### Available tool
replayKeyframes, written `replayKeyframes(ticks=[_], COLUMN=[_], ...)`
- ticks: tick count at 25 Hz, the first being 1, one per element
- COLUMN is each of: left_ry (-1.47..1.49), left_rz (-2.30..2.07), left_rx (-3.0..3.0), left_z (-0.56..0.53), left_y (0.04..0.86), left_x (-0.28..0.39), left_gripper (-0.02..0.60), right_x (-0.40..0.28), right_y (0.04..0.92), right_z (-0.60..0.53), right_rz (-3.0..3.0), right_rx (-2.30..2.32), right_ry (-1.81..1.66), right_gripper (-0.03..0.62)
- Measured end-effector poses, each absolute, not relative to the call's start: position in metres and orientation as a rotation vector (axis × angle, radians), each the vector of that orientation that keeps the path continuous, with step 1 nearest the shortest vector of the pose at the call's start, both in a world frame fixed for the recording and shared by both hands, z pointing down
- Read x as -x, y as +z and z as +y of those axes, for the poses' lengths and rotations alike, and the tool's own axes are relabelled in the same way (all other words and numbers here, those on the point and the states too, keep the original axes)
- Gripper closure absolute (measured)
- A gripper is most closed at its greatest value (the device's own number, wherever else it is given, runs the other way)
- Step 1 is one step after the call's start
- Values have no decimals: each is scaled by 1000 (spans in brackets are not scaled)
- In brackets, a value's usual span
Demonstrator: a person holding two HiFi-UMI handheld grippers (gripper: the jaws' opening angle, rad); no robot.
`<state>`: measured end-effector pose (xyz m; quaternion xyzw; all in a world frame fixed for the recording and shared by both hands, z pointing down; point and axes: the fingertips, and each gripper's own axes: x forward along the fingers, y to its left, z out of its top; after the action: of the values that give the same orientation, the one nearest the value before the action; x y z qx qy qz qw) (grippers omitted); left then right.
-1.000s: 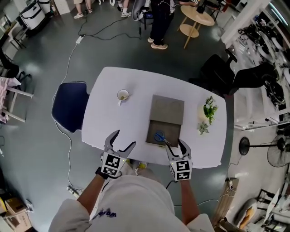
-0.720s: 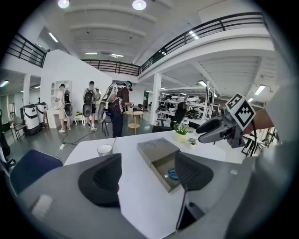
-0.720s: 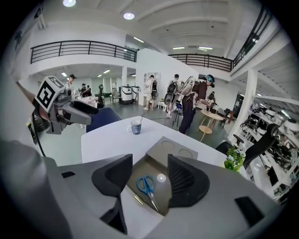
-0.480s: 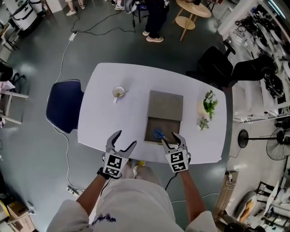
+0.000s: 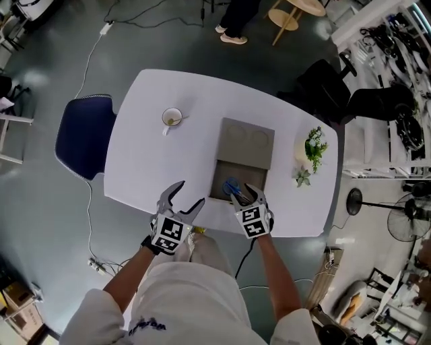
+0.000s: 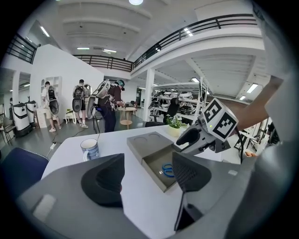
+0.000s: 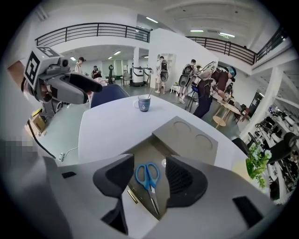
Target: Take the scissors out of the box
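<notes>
Scissors [image 7: 147, 177], blue-handled, lie flat in the open tray of the grey box [image 5: 247, 143], just below centre of the head view. Their handles point toward the covered half of the box and their blades toward me.

My right gripper [image 5: 242, 194] hangs over that tray, tilted down. Its own view shows the scissors between the two pads with a gap on each side. The jaws have just been closing a little but stand apart, pinching nothing. The tray's near wall runs right under the jaw tips, and the covered half, with two round dents, lies just beyond the handles.

My left gripper [image 5: 189, 195] sits left of the box, over the table [image 5: 148, 162] near its lower edge. Its jaws have just been closing too, yet stand wide with nothing between them.

Further out, a mug [image 5: 172, 118] stands at the table's upper left, well apart from the box, and a plant [image 5: 314, 145] stands at its right end. A blue chair [image 5: 81, 135] is at the left end and a black chair [image 5: 323, 84] at upper right. A person's legs [image 5: 236, 13] show at the top edge.
</notes>
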<state>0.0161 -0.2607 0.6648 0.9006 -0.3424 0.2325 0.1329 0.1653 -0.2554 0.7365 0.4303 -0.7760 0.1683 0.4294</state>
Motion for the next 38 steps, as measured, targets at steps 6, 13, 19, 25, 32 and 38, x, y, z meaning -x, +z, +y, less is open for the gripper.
replayKeyframes(ticks=[6, 13, 19, 25, 32, 38], left_ry=[642, 653, 677, 685, 677, 670], left_rz=[-1011, -980, -990, -1016, -1031, -1067], left_rx=[-2589, -2592, -2572, -2554, -2522, -2467], left_z=[-267, -263, -259, -258, -252, -247], left_y=[672, 681, 686, 687, 690, 693], left_x=[-25, -31, -28, -21, -20, -19], left_gripper=[289, 310, 332, 351, 379, 418], right_x=[-161, -158, -159, -154, -147, -148], right_y=[771, 820, 841, 858, 863, 862], right_z=[-259, -261, -263, -264, -262, -264], right_rz=[-1899, -1828, -1802, -1762, -1714, -1718], right_rx=[-957, -859, -808, -740, -645, -630], right_ry=[426, 466, 488, 553, 541, 560], right_gripper=[387, 419, 445, 487, 514, 513])
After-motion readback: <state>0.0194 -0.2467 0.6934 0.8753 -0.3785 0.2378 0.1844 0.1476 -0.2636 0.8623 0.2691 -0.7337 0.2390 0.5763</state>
